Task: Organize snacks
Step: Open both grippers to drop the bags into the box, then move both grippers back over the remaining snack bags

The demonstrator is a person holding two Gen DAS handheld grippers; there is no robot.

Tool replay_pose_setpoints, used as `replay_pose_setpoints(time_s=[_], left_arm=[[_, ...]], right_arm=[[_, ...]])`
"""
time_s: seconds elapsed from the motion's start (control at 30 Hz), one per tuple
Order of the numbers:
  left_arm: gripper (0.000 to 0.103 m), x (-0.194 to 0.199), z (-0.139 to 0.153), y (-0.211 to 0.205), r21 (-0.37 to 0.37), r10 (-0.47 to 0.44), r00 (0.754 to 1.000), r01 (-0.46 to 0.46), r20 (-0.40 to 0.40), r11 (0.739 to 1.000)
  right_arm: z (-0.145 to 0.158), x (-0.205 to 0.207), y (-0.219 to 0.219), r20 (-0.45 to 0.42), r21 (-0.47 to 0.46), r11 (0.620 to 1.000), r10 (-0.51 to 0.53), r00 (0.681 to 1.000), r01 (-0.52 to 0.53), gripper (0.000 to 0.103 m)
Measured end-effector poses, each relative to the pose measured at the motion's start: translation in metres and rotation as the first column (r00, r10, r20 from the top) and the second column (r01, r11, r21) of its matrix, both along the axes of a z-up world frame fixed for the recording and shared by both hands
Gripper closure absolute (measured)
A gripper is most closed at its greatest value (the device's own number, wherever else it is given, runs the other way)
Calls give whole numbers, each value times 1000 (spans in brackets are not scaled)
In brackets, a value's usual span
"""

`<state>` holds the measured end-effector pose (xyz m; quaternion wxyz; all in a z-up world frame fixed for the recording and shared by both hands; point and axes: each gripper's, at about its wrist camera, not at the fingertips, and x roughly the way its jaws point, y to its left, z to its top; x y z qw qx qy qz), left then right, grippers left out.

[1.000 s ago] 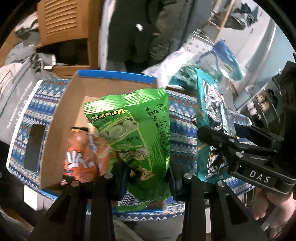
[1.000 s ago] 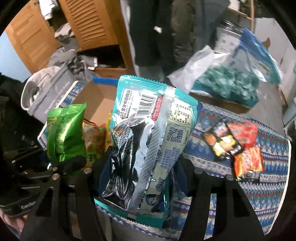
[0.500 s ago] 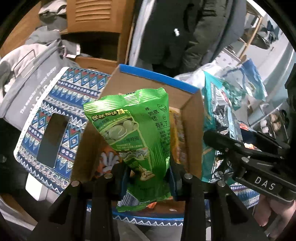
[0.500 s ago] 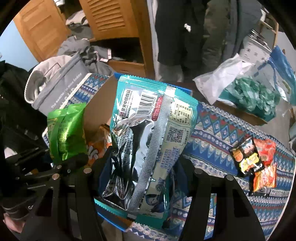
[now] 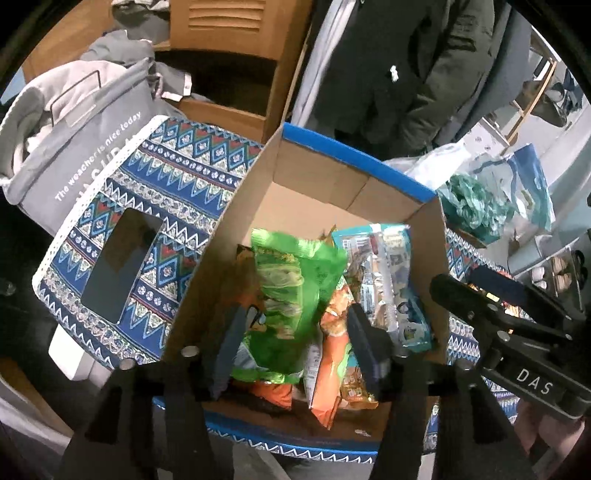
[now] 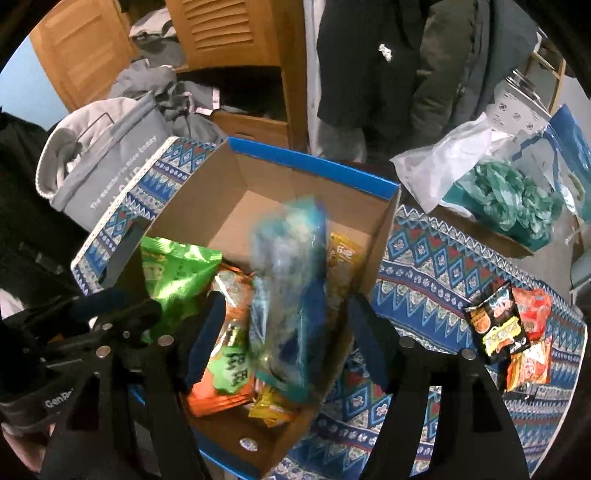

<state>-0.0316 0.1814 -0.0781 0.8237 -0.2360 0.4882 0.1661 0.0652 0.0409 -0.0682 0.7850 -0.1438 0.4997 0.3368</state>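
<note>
The tabletop, covered with a blue zigzag-patterned cloth, fills the lower half of both views. On it stands an open cardboard box with blue edging, its far half bare, its near half heaped with snack packets. At ten o'clock from the box slumps a grey bag printed "The weather is nice today"; behind it are louvred wooden doors. At two o'clock lies a clear plastic bag of teal wrappers.

The left claw has just been opening; its jaws stand spread and the green packet sits loose between them, inside the box. The right claw has likewise just been opening, spread, with the blurred teal-and-silver packet between its fingers, over the box. "DAS" is lettered on the right tool seen from the left wrist view.

At four o'clock, well apart from the box, a black packet and red packets lie on the cloth.
</note>
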Motion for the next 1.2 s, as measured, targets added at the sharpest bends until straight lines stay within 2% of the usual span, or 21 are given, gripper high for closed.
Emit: replay_pose_setpoints(time_s=[0.13, 0.47, 0.93, 1.2], left_arm=[[39, 1, 3, -3, -3, -7, 1000, 7, 10, 1000], [39, 2, 12, -9, -16, 3, 999, -2, 37, 1000], [39, 13, 18, -34, -7, -44, 998, 44, 38, 999], [39, 22, 20, -56, -27, -87, 995, 89, 48, 996]], right_arm=[[3, 3, -6, -6, 11, 1000, -20, 1000, 20, 30], [11, 3, -23, 1, 22, 999, -39, 999, 39, 30], [14, 8, -53, 8, 20, 997, -70, 997, 70, 30], [18, 13, -78, 16, 24, 995, -99, 995, 99, 30]])
